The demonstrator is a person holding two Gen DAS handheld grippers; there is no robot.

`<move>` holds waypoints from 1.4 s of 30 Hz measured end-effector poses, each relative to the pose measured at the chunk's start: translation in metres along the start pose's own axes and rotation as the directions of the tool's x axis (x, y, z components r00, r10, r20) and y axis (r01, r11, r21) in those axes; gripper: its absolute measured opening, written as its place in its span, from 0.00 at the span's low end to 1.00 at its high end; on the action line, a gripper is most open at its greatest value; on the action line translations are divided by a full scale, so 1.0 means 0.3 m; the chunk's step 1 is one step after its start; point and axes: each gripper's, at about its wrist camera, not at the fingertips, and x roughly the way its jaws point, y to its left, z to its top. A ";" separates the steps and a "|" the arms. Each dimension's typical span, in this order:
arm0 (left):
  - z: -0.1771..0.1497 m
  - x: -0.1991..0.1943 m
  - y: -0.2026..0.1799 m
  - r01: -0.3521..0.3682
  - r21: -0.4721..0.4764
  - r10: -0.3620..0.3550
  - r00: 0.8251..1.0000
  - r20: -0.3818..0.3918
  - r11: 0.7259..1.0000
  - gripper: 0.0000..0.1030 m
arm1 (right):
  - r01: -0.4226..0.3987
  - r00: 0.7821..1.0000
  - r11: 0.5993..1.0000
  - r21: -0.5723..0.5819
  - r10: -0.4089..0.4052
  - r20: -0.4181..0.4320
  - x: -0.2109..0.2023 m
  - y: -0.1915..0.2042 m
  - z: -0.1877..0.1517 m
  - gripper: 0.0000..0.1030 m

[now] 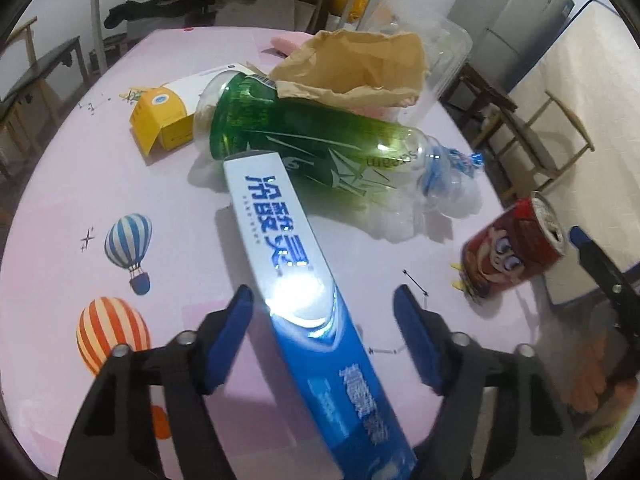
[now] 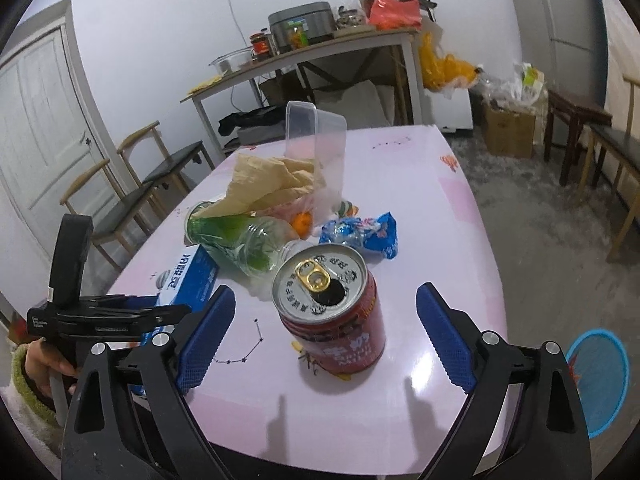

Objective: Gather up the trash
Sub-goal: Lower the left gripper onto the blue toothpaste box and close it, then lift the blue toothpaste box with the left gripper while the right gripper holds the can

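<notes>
A long blue-and-white toothpaste box [image 1: 288, 240] lies on the pink table, its near end between the fingers of my left gripper [image 1: 323, 290]. The left pad is close to the box's edge and the right pad stands clear of it, so this gripper is open. A red drink can [image 2: 340, 320] with an opened top stands upright between the pads of my right gripper [image 2: 325, 292]. That gripper is open wide, with a gap on both sides of the can. The can [image 1: 516, 248] also shows in the left wrist view. Behind lie a green plastic bottle [image 1: 304, 136] and crumpled brown paper [image 1: 360, 64].
A yellow carton [image 1: 160, 120], a clear plastic container [image 2: 320, 136], a blue snack wrapper [image 2: 364, 232] and a small orange item [image 2: 302, 222] sit on the table [image 2: 420, 184]. A blue round basket [image 2: 600, 376] is on the floor at right. Chairs [image 2: 160, 172] stand left.
</notes>
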 end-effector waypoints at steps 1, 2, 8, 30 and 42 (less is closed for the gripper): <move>0.001 0.003 -0.003 -0.011 0.002 0.011 1.000 0.002 1.000 0.61 | 0.005 1.000 1.000 -0.006 -0.005 0.001 0.006 0.005 0.003 0.85; -0.001 0.006 -0.005 -0.016 0.001 0.016 1.000 0.007 1.000 0.59 | 0.009 1.000 1.000 -0.012 -0.009 0.001 0.012 0.009 0.003 0.85; -0.016 0.008 0.017 0.014 -0.047 -0.014 1.000 0.008 0.999 0.48 | 0.052 0.998 0.997 -0.064 -0.055 -0.033 0.070 0.038 0.002 0.82; -0.137 -0.044 0.022 0.105 -0.041 -0.108 0.991 -0.080 0.994 0.39 | 0.072 0.991 0.996 -0.052 -0.078 -0.109 0.014 0.043 -0.063 0.60; -0.086 -0.005 0.005 0.070 -0.018 -0.071 0.994 -0.079 0.997 0.39 | 0.087 0.990 0.995 -0.051 -0.092 -0.107 0.041 0.050 -0.054 0.67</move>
